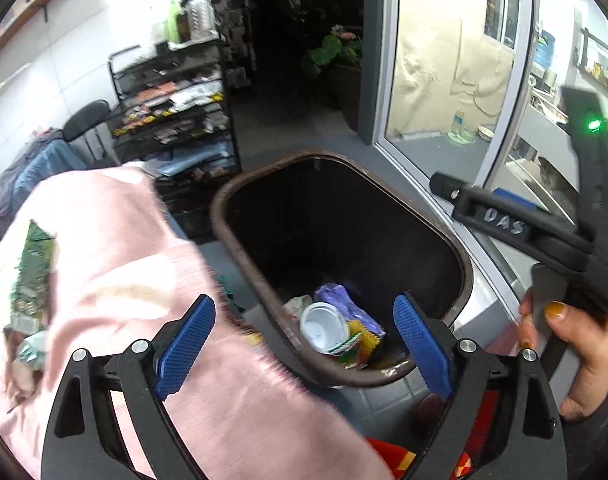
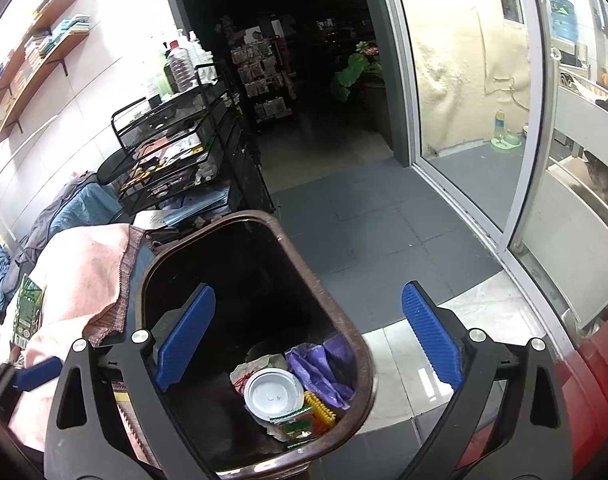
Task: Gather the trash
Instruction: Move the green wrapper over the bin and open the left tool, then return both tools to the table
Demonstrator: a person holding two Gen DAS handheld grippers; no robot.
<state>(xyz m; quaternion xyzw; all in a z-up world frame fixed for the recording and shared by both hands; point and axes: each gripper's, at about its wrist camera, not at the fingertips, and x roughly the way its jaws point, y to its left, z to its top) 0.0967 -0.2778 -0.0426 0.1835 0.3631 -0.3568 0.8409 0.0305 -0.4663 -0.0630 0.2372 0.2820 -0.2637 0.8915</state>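
Both grippers [image 1: 304, 344] [image 2: 308, 346] gaping, empty; trash bin [image 2: 367, 364] directly below; wrapper [image 1: 32, 272] left.

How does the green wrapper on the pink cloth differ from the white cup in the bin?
The green wrapper is long, flat and printed; the white cup is round and plain. The wrapper lies outside on the pink cloth, while the cup sits at the bottom of the brown bin among other trash. Neither is held by a gripper.

Dark grey tiled floor [image 2: 367, 216]: bearing a brown trash bin [image 2: 359, 356] and a black wire rack [image 2: 176, 152]. Pink cloth-covered surface [image 1: 116, 248] beside the bin: carrying a green wrapper [image 1: 32, 272] and crumpled wrappers [image 1: 30, 354].
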